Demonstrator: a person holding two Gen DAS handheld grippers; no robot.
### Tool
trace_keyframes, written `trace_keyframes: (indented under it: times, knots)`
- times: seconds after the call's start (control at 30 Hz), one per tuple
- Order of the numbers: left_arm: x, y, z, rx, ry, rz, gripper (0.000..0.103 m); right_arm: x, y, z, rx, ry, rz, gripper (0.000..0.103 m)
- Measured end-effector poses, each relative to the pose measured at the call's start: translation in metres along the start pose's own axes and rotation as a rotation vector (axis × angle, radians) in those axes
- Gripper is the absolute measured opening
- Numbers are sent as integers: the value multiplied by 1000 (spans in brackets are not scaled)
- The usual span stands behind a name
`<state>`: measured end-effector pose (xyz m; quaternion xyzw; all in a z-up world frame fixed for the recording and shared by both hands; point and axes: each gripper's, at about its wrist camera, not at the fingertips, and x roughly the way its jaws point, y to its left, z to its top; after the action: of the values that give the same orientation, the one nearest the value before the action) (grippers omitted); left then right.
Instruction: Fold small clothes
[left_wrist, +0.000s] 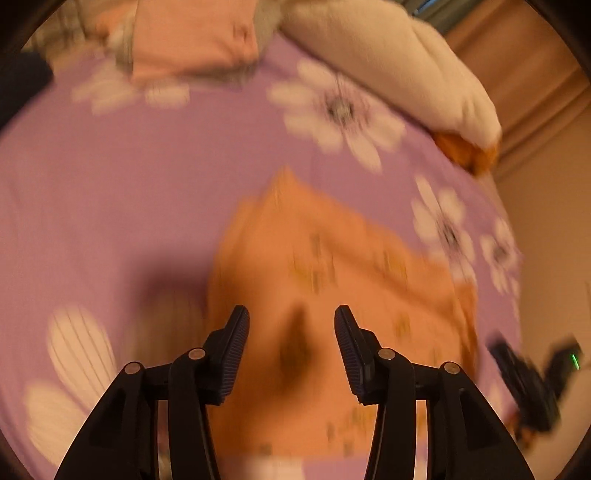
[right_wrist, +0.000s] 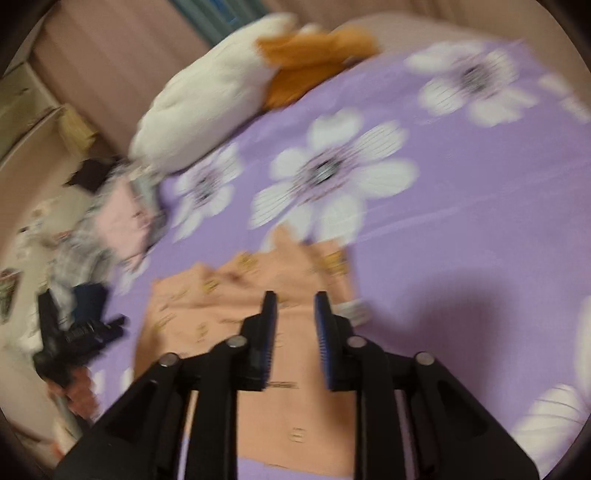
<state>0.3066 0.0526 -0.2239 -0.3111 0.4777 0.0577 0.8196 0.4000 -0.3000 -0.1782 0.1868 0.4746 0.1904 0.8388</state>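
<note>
A small orange garment (left_wrist: 332, 258) with a fine yellow print lies flat on the purple flowered bedsheet (left_wrist: 129, 184). My left gripper (left_wrist: 291, 312) hovers over its near part, jaws apart, and nothing sits between the pads. In the right wrist view the same garment (right_wrist: 221, 306) looks peach. My right gripper (right_wrist: 295, 297) is above its middle with a narrower gap and nothing pinched. The view is blurred, so contact with the cloth is unclear. The right gripper (left_wrist: 528, 384) shows at the left view's right edge. The left gripper (right_wrist: 74, 339) appears at the right view's left, held by a hand (right_wrist: 74, 395).
A white plush toy (left_wrist: 399, 66) with an orange part (right_wrist: 314, 55) lies along the far side of the sheet (right_wrist: 461, 221). Folded pink clothes (left_wrist: 192, 37) sit at the back. A heap of grey and pink clothes (right_wrist: 110, 229) lies at the bed's edge.
</note>
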Motion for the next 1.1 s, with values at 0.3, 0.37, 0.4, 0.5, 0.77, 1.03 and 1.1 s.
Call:
trace_keyframes:
  times: [0.3, 0.37, 0.4, 0.5, 0.77, 1.03, 1.1]
  knots:
    - [-8, 17, -46, 93, -30, 21, 47, 37, -8, 20, 7, -80, 57, 35]
    - [-17, 19, -46, 102, -76, 29, 47, 51, -4, 27, -31, -41, 2, 37]
    - [-18, 20, -46, 96, -90, 28, 47, 58, -4, 30, -34, -18, -25, 37]
    - [-9, 25, -40, 40, -60, 34, 47, 72, -6, 31, -3, 8, 35, 13]
    - [-5, 30, -45, 63, -67, 58, 47, 43, -47, 30, 198, -129, -62, 4]
    - [-14, 36, -49, 35, -70, 56, 47, 19, -38, 24, 214, -113, -162, 23]
    - [-22, 36, -55, 29, -81, 36, 47, -3, -29, 17, 195, -117, -84, 27]
